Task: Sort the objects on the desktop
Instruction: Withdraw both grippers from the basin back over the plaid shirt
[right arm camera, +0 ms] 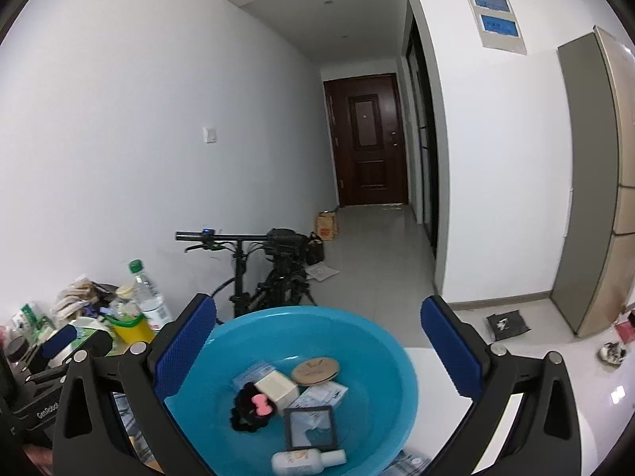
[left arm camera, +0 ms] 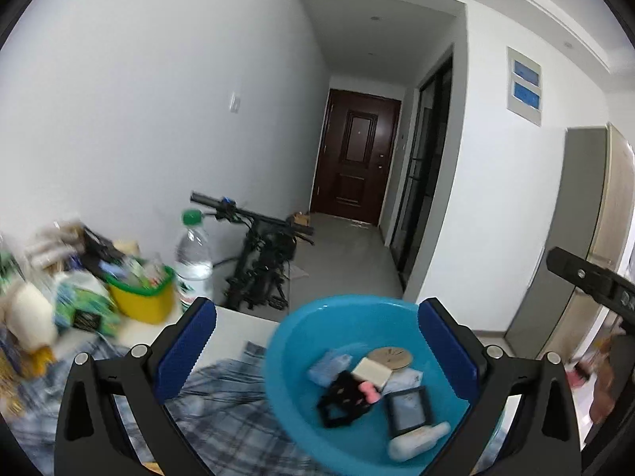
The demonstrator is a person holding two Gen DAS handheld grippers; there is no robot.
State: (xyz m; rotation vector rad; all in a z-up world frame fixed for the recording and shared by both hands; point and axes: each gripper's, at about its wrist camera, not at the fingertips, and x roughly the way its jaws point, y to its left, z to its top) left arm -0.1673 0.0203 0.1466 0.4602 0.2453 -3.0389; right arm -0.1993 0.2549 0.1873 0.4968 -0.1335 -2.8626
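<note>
To the left of the left hand-held gripper (left arm camera: 315,351), clutter is crowded around a yellow tub (left arm camera: 143,297) and a water bottle (left arm camera: 193,256) at the far edge of the bench (left arm camera: 238,329). Both hand-held grippers are held wide and grip nothing. The blue basin (right arm camera: 309,388) of small objects is seen between the fingers of the right hand-held gripper (right arm camera: 317,351). To the right of it, bare bench is seen.

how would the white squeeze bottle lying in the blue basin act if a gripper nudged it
The white plastic squeeze bottle lies on its side, so it would probably roll or slide down the round blue plastic basin's curved wall. It looks small and light; smooth plastic may slip between fingers.
</note>
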